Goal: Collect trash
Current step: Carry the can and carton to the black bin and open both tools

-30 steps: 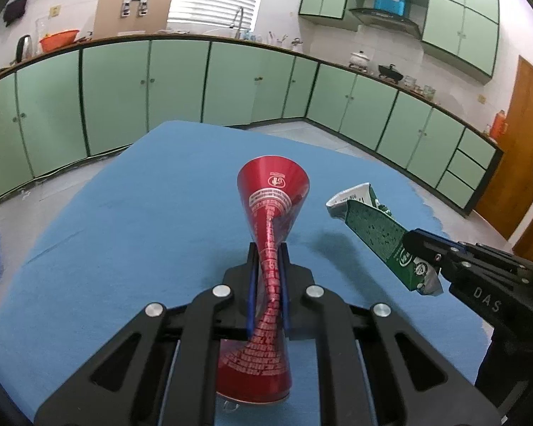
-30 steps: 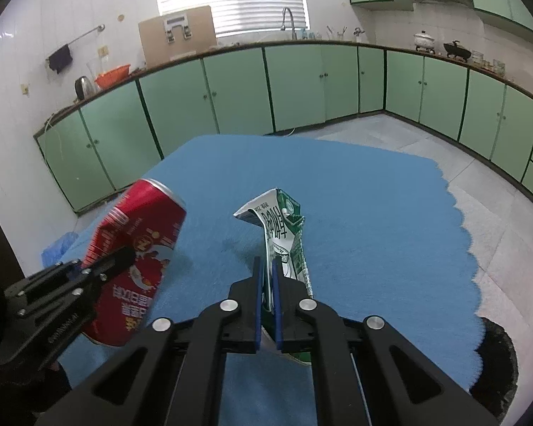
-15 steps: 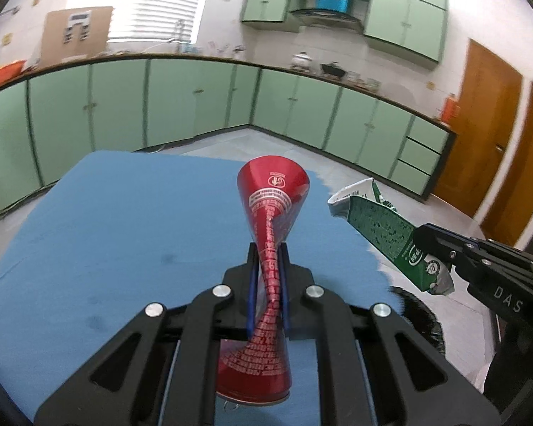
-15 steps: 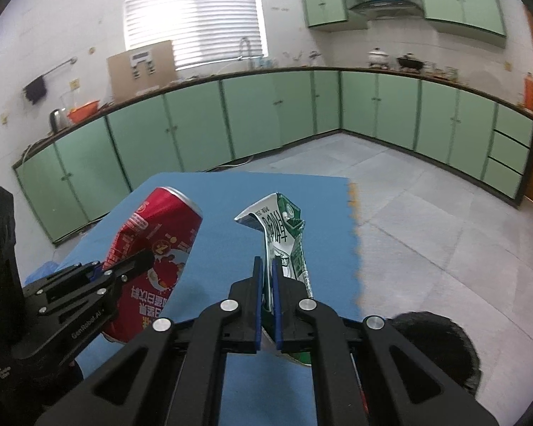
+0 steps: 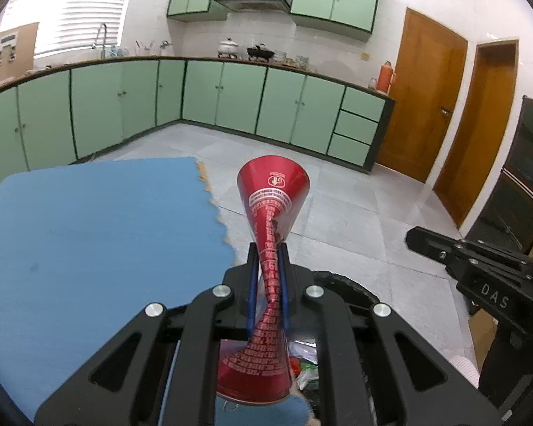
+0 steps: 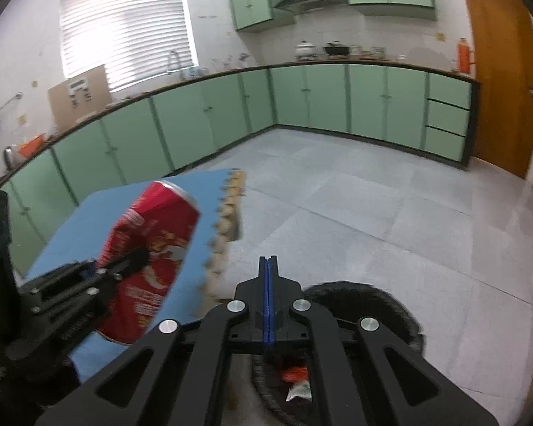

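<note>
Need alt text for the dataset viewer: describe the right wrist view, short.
The right gripper has its fingers shut with nothing between them, above a black trash bin on the grey tile floor. At left, the left gripper clamps a crushed red can over the blue table; green kitchen cabinets stand behind.

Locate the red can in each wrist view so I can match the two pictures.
Left wrist: the red can stands at centre, crushed between the left gripper's fingers.
Right wrist: the same can sits at lower left, held by the left gripper, which enters from the left edge.
Shared landmark: the black trash bin on the floor beside the blue mat.
</note>
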`<state>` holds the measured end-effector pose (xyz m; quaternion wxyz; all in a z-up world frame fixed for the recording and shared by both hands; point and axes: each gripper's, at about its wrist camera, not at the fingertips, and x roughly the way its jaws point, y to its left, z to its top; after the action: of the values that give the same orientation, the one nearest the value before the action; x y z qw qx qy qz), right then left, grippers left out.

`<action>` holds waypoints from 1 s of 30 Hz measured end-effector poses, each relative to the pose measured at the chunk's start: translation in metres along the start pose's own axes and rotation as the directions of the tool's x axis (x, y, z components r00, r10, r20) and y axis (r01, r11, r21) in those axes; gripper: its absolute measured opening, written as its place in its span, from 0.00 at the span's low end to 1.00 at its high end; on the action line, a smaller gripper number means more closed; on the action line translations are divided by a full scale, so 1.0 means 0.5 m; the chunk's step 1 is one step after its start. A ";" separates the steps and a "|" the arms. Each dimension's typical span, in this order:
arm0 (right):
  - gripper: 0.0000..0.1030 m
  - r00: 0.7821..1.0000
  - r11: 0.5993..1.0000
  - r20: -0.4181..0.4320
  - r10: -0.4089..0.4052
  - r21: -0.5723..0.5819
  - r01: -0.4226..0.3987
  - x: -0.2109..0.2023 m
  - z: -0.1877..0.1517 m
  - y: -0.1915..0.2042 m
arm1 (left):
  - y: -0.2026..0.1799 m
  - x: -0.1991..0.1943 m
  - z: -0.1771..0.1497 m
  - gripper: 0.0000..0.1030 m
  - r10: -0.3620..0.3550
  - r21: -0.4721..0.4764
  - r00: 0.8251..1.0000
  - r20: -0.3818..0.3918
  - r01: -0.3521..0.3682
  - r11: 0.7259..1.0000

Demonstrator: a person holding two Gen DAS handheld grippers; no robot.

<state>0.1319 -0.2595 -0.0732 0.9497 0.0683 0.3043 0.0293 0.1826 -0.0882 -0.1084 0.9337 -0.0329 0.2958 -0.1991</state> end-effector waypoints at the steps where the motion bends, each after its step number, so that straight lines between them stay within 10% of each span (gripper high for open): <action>1: 0.00 1.000 1.000 -0.003 -0.025 -0.001 0.025 0.001 -0.004 -0.019 | -0.006 0.010 -0.002 0.09 -0.005 0.006 1.000 -0.012 0.005 1.000; 17: 0.00 0.994 0.990 -0.008 -0.105 0.095 0.105 -0.020 -0.019 -0.136 | -0.097 0.100 -0.052 0.11 -0.114 0.050 0.985 -0.131 0.121 0.991; 22: 0.01 0.990 0.983 -0.004 -0.144 0.117 0.143 -0.040 -0.030 -0.169 | -0.124 0.133 -0.057 0.39 -0.157 0.050 0.975 -0.160 0.167 0.985; 30: 0.10 0.983 0.970 0.000 -0.183 0.160 0.181 -0.060 -0.047 -0.223 | -0.152 0.146 -0.059 0.50 -0.190 0.049 0.968 -0.166 0.200 0.979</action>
<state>0.0955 -0.3699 -0.0914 0.9421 0.1162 0.3036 -0.0828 0.1934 -0.1849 -0.1582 0.8834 -0.0151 0.3585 -0.3015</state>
